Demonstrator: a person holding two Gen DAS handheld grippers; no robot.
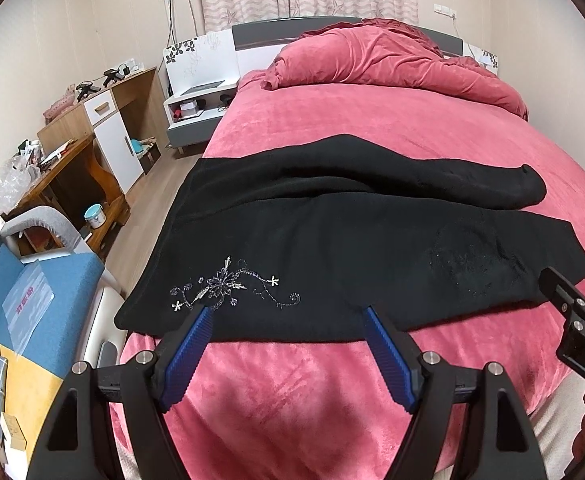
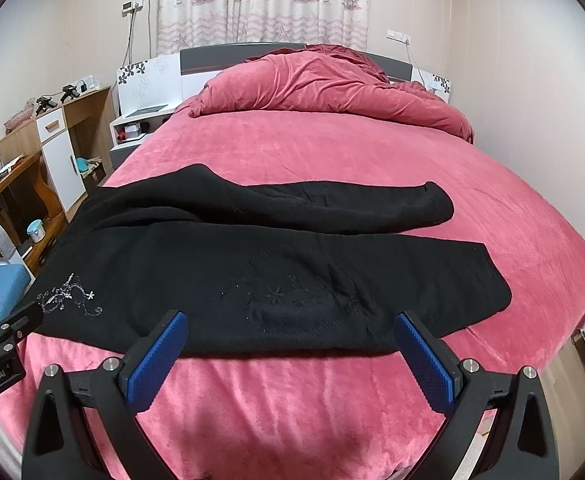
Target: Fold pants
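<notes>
Left wrist view: the black pants (image 1: 332, 232) lie flat across the pink bed (image 1: 292, 380). The left tool (image 1: 286, 322) is wide apart, holding nothing.

Right wrist view: the right tool (image 2: 290, 328) is wide apart too. The pants look soft and floppy; grab an edge near the front.

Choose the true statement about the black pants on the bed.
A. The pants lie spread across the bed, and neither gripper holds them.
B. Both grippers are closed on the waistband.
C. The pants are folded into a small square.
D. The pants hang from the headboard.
A: the black pants lie spread across the pink bed, while the left gripper and right gripper both stand open at the near edge, holding nothing.
</notes>
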